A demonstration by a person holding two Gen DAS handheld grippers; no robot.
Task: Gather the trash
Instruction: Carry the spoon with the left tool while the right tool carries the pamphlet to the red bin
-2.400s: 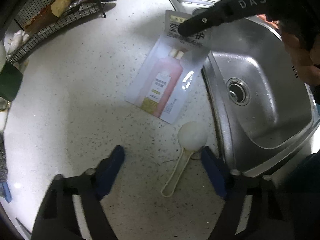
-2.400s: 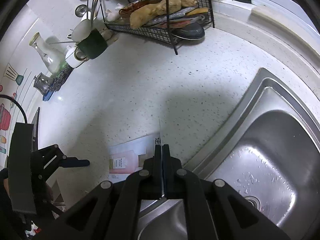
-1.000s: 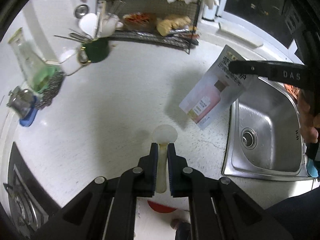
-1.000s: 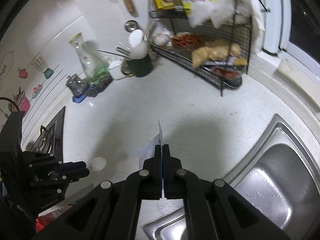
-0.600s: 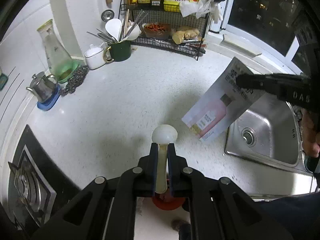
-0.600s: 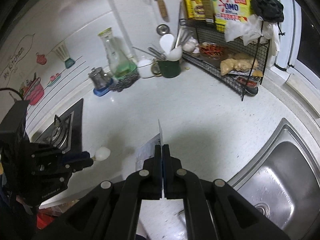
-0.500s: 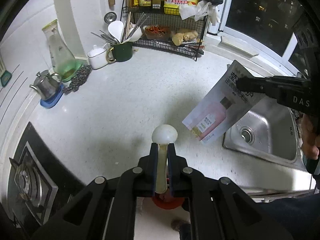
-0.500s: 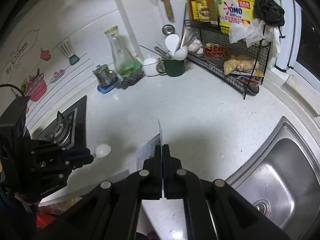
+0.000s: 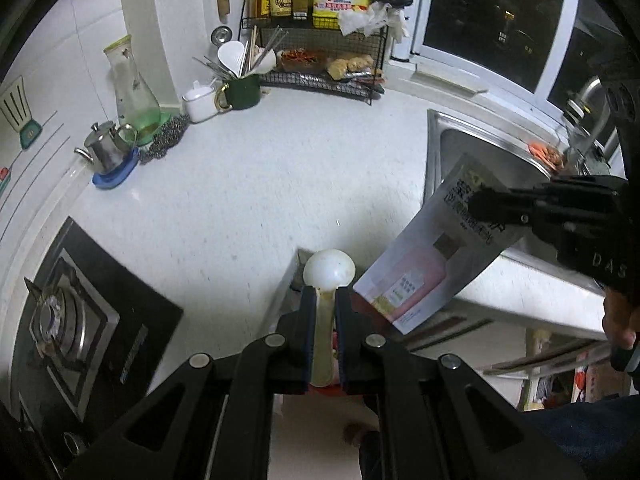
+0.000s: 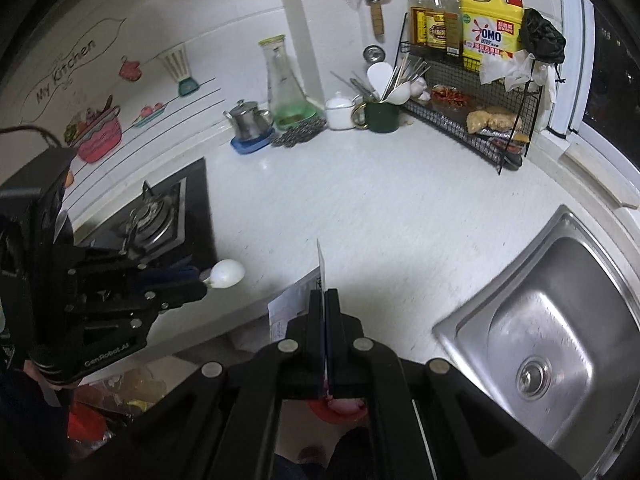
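Left wrist: cream plastic scoop [image 9: 326, 280], round bowl, pale yellowed handle.

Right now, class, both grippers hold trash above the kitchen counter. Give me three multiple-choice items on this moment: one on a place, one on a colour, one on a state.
1. Where does the green mug with utensils stand?
A. in the sink
B. on the counter beside the wire rack
C. on the stove

2. What colour is the detergent jug on the wire rack?
A. yellow
B. blue
C. red

3. How is the left gripper?
A. open and empty
B. shut on the plastic scoop
C. shut on the pouch

Answers: 1 B, the mug sits just left of the rack's foot. 2 A, its body is yellow. 3 B, the pads clamp the scoop's handle; the right gripper pinches the refill pouch.
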